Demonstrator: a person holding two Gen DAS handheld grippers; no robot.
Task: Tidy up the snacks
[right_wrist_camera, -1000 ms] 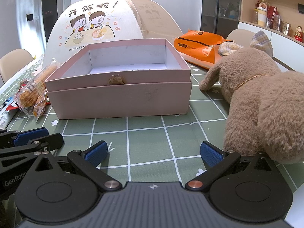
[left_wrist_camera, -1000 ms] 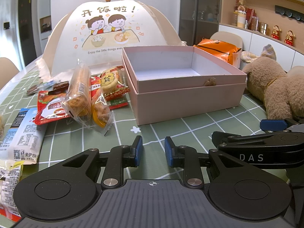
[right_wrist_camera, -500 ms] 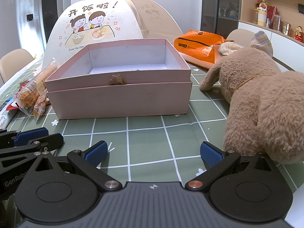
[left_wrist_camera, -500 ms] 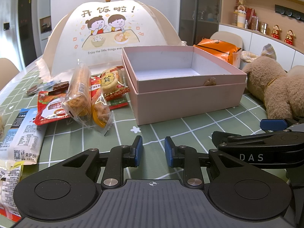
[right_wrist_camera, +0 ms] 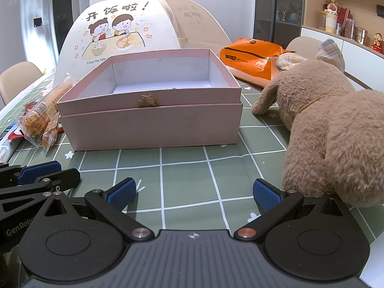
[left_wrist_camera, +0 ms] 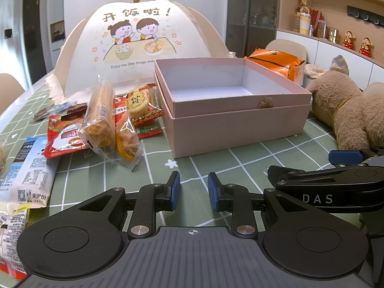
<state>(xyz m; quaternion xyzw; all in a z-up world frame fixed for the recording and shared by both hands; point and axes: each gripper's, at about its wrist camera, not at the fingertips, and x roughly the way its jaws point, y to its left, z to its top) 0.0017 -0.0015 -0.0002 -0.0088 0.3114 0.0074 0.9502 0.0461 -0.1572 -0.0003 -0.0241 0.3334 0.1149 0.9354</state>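
An open pink box stands mid-table and looks empty; it also shows in the right wrist view. Several wrapped snacks lie left of it: a long clear pack of fried sticks, a round cracker pack, a red pack, a white and blue pack. My left gripper hovers low over the cloth in front of the box, its jaws a narrow gap apart and empty. My right gripper is wide open and empty, right of the left one.
A domed food cover stands behind the snacks. A brown plush dog lies right of the box, close to my right finger. An orange bag lies behind it. The green checked tablecloth covers the table.
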